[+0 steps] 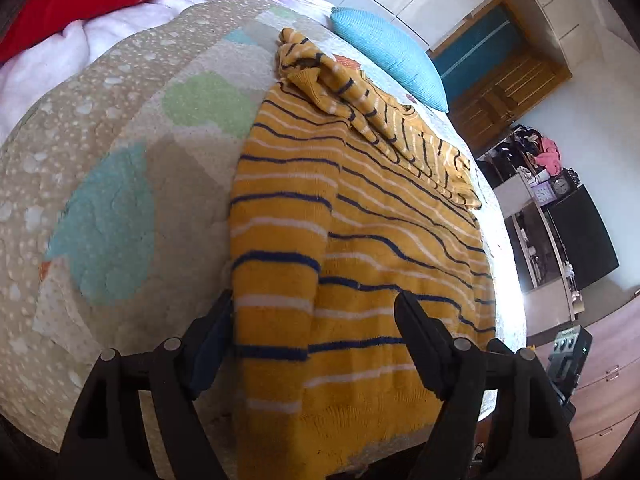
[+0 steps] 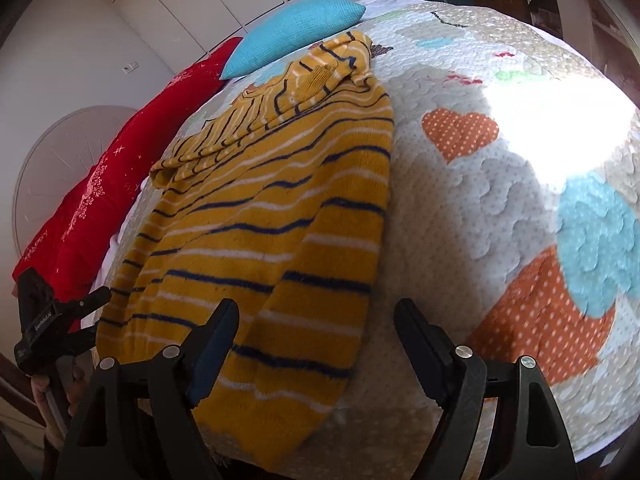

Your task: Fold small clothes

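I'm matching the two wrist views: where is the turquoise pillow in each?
Left wrist: turquoise pillow upper centre-right, beyond the striped sweater.
Right wrist: turquoise pillow top centre-left, beside the red cushion.
Shared landmark: the sweater's bunched collar end lies just before the pillow.

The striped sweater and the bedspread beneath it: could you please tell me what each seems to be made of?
The striped sweater looks like a soft knit, probably wool or acrylic yarn: ribbed hem, fuzzy matte mustard surface, slightly blurred navy and white stripes. The bedspread looks like quilted cotton-type fabric: puffy stitched scallops, matte printed dots and patches. The fibre of neither can be confirmed from the look alone.
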Available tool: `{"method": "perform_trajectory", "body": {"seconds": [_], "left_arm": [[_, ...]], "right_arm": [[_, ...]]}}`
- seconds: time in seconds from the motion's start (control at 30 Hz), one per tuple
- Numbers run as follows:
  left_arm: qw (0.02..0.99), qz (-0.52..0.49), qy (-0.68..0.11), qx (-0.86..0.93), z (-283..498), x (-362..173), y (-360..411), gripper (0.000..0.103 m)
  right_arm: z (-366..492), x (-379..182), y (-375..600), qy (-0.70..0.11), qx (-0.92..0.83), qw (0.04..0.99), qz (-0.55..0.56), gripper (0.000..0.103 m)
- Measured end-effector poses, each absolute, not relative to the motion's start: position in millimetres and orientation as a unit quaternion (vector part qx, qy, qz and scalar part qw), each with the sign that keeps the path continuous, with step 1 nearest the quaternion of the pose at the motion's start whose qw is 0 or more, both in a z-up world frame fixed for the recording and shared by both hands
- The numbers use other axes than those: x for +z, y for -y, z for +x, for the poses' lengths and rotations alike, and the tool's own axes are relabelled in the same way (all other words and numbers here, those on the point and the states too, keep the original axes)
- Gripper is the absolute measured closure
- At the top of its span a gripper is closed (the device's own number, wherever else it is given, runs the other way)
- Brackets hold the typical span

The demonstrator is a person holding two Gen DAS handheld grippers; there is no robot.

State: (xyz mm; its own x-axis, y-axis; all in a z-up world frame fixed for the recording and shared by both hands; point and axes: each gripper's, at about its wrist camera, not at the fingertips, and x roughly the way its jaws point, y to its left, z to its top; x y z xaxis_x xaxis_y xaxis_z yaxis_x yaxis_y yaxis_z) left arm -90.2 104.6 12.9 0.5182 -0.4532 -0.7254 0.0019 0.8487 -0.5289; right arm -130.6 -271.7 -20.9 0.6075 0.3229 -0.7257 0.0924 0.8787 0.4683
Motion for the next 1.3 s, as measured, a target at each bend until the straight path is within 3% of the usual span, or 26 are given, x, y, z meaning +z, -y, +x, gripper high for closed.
{"method": "perform_trajectory", "body": {"seconds": [0.03, 0.07, 0.1, 0.13, 0.17, 0.23, 0.4, 0.53, 0.63, 0.7, 0.73, 0.77, 0.83, 1.03, 1.3], "left_arm": [[0.846, -0.23, -0.466, -0.122, -93.6, 12.7, -99.6, 0.026], [0.849, -0.22, -0.467, -0.112, -94.1, 13.5, -96.8, 0.047], [0.847, -0.213, -0.476, -0.103, -92.6, 14.1, -93.9, 0.072], [0.837, -0.216, -0.493, -0.103, -88.7, 12.7, -95.3, 0.094], [0.831, -0.232, -0.496, -0.101, -86.9, 13.1, -99.2, 0.096], [0.834, -0.233, -0.492, -0.086, -88.2, 19.1, -105.7, 0.096], [0.836, -0.251, -0.48, -0.092, -115.6, 36.4, -118.2, 0.096], [0.821, -0.261, -0.501, -0.086, -145.8, 19.2, -114.4, 0.095], [0.807, -0.28, -0.513, -0.087, -155.7, 6.4, -123.3, 0.094], [0.815, -0.277, -0.503, -0.078, -161.1, 10.2, -130.1, 0.089], [0.823, -0.267, -0.495, -0.073, -164.0, 15.0, -131.9, 0.079], [0.835, -0.254, -0.484, -0.066, -166.7, 21.6, -132.8, 0.069], [0.853, -0.235, -0.463, -0.055, -170.1, 32.6, -135.2, 0.061], [0.876, -0.222, -0.426, -0.049, -158.6, 55.0, -129.3, 0.053], [0.867, -0.251, -0.428, -0.05, -87.2, 65.0, -125.7, 0.05]], "right_arm": [[-133.3, -21.5, 266.3, -0.433, 0.061, 0.869, 0.232, 0.019], [-134.8, -21.1, 261.0, -0.432, 0.057, 0.873, 0.221, 0.028], [-134.0, -19.8, 256.7, -0.433, 0.06, 0.874, 0.212, 0.057], [-131.1, -19.3, 255.3, -0.438, 0.074, 0.87, 0.213, 0.073], [-126.5, -19.6, 257.1, -0.445, 0.09, 0.862, 0.225, 0.085], [-122.7, -20.4, 267.9, -0.446, 0.112, 0.849, 0.261, 0.092], [-148.3, -12.2, 285.3, -0.448, 0.156, 0.836, 0.275, 0.093], [-181.2, -23.1, 290.7, -0.481, 0.165, 0.822, 0.256, 0.093], [-196.7, -32.3, 297.4, -0.5, 0.145, 0.819, 0.243, 0.086], [-202.7, -27.8, 307.6, -0.495, 0.128, 0.823, 0.246, 0.085], [-204.6, -22.4, 313.5, -0.488, 0.118, 0.83, 0.244, 0.083], [-205.1, -15.9, 320.0, -0.479, 0.108, 0.836, 0.243, 0.077], [-206.1, -5.7, 330.4, -0.464, 0.09, 0.846, 0.247, 0.067], [-185.9, 17.2, 333.1, -0.452, 0.088, 0.858, 0.226, 0.062], [-170.4, 24.3, 304.7, -0.418, 0.097, 0.889, 0.158, 0.045]]}}
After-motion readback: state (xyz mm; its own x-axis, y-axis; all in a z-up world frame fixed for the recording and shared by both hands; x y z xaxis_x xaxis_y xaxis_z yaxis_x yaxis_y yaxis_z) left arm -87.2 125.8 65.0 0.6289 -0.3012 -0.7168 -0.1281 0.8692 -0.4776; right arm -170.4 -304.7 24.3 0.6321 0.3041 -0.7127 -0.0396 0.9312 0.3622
